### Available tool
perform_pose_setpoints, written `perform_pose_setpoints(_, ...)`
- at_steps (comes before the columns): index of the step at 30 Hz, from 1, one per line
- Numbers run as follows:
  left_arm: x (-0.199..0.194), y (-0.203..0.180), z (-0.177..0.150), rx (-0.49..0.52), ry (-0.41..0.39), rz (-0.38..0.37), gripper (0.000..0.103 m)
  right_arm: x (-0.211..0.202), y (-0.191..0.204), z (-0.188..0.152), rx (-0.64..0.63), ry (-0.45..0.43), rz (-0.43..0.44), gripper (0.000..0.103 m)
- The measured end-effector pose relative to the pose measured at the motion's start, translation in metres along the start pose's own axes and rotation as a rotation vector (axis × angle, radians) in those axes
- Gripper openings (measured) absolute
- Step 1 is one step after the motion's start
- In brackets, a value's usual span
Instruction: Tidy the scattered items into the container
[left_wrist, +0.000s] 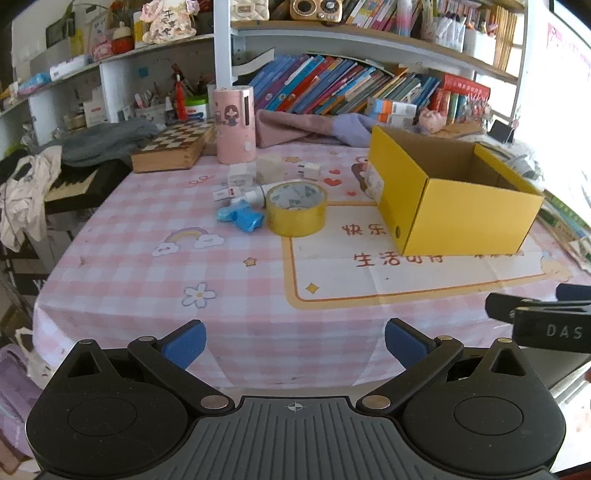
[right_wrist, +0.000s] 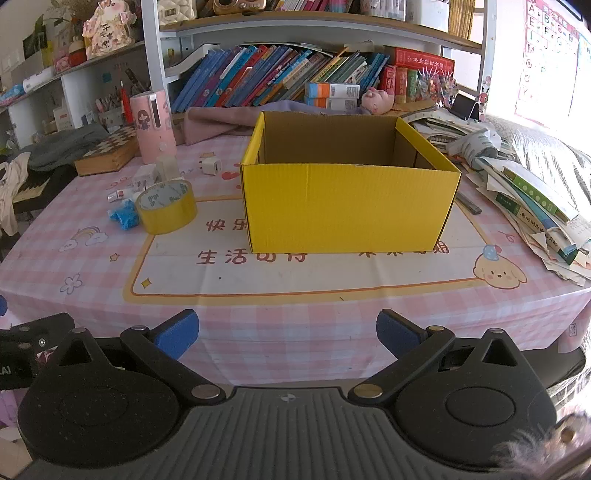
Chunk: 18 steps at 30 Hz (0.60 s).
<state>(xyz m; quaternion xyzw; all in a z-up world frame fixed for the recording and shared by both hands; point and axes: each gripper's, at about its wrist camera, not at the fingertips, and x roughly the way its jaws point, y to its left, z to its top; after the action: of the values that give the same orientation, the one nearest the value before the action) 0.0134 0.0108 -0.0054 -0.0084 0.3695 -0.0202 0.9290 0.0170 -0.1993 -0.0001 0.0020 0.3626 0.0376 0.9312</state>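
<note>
An open yellow cardboard box (left_wrist: 458, 210) (right_wrist: 347, 206) stands on the pink checked tablecloth, and what I can see of its inside holds nothing. To its left lie a yellow tape roll (left_wrist: 296, 208) (right_wrist: 167, 206), a crumpled blue item (left_wrist: 242, 216) (right_wrist: 123, 216), a white tube (left_wrist: 255, 194), small white boxes (left_wrist: 240, 179) (right_wrist: 146, 177) and a white charger plug (left_wrist: 308, 170) (right_wrist: 210, 165). My left gripper (left_wrist: 295, 345) hovers open over the table's near edge, well short of the items. My right gripper (right_wrist: 288, 334) is open too, facing the box front.
A pink cylinder (left_wrist: 236, 123) (right_wrist: 153, 125), a wooden chessboard case (left_wrist: 173, 147) and folded cloth (left_wrist: 295, 127) sit behind the items. Book-filled shelves (right_wrist: 295, 74) line the back. Stacked papers and books (right_wrist: 535, 199) crowd the right side. A keyboard (left_wrist: 74, 182) lies off the left edge.
</note>
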Motion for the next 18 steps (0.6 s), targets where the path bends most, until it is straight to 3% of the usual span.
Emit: perform_pose_setpoints(18,0.0031,-0.0027,0.0017,0.006,0.016,0.0,0.103,0.0045,-0.0017,-0.0015,-0.001,0.011,0.003,0.103)
